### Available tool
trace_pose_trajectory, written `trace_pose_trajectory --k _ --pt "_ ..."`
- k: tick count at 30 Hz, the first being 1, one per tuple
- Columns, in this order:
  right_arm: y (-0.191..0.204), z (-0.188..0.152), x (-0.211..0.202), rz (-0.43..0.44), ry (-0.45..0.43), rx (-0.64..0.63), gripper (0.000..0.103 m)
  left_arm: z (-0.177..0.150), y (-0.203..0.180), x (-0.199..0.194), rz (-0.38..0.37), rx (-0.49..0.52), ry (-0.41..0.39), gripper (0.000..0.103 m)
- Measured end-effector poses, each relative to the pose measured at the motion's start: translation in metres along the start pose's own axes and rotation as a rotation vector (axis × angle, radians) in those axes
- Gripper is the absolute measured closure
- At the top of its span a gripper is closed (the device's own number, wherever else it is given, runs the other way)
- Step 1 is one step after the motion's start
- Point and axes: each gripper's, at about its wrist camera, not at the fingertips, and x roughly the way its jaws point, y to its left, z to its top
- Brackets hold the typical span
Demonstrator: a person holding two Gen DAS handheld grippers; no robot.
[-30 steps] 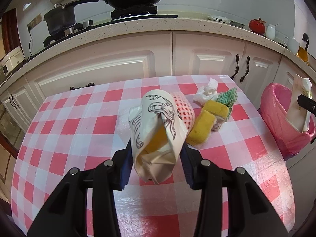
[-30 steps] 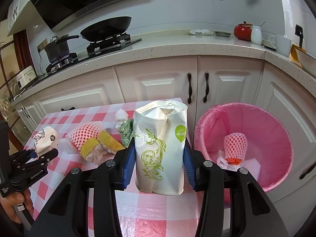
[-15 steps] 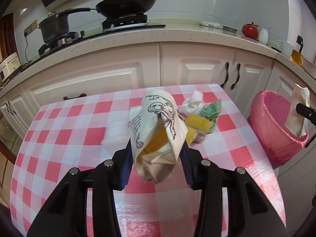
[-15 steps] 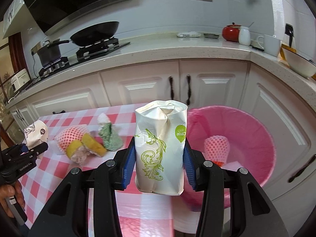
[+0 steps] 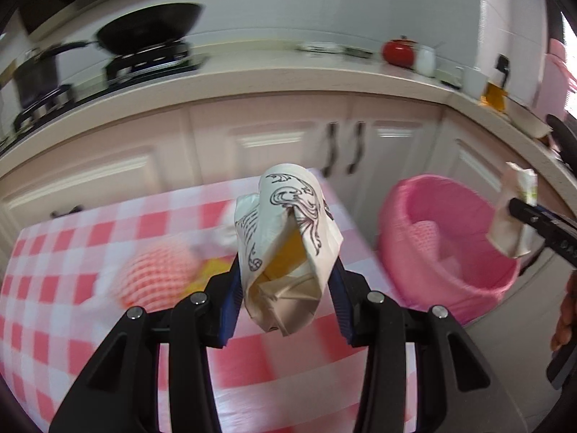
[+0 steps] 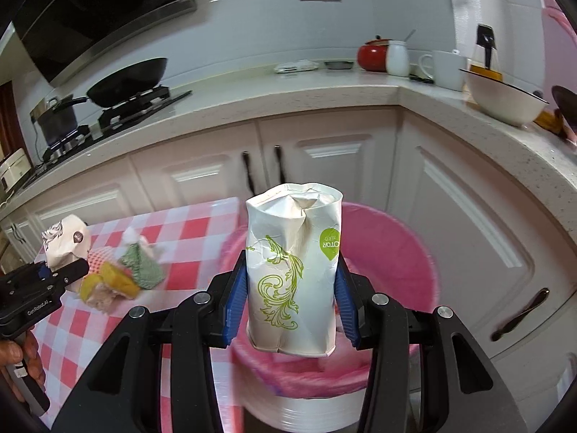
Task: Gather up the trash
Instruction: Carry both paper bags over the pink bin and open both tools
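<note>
My left gripper (image 5: 286, 299) is shut on a crumpled white paper cup with black swirls (image 5: 288, 249), held above the right part of the red-checked table (image 5: 72, 288). My right gripper (image 6: 292, 310) is shut on a crushed white paper cup with green swirls (image 6: 293, 270), held over the pink-lined trash bin (image 6: 407, 252). The bin also shows in the left wrist view (image 5: 443, 245), with the right gripper and its cup (image 5: 514, 216) at its right rim. The left gripper with its cup (image 6: 65, 240) shows at the far left of the right wrist view.
On the table lie a red foam net (image 5: 158, 274), yellow peel pieces (image 6: 111, 281), a green wrapper (image 6: 142, 263) and white tissue (image 6: 133, 236). White cabinets (image 6: 324, 158) and a countertop with pans, bowl and mugs stand behind. The bin sits off the table's right edge.
Both grippers have swung right toward the bin. The right gripper's cup now hangs over the bin's opening; the left gripper has moved toward the table's right edge with its cup.
</note>
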Motion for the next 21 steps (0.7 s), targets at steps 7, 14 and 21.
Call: trace_pose_trajectory --k 7,14,21 --pt "-0.029 0.009 0.008 -0.021 0.006 0.026 0.059 0.026 -0.066 0.018 -0.098 0.081 -0.004 0.06" --pt "-0.047 0.014 0.016 -0.034 0.002 0.029 0.059 0.042 -0.113 0.033 -0.159 0.141 -0.003 0.06" --pt "-0.059 0.015 0.019 -0.052 -0.002 0.036 0.058 0.048 -0.139 0.046 -0.212 0.155 0.014 0.06"
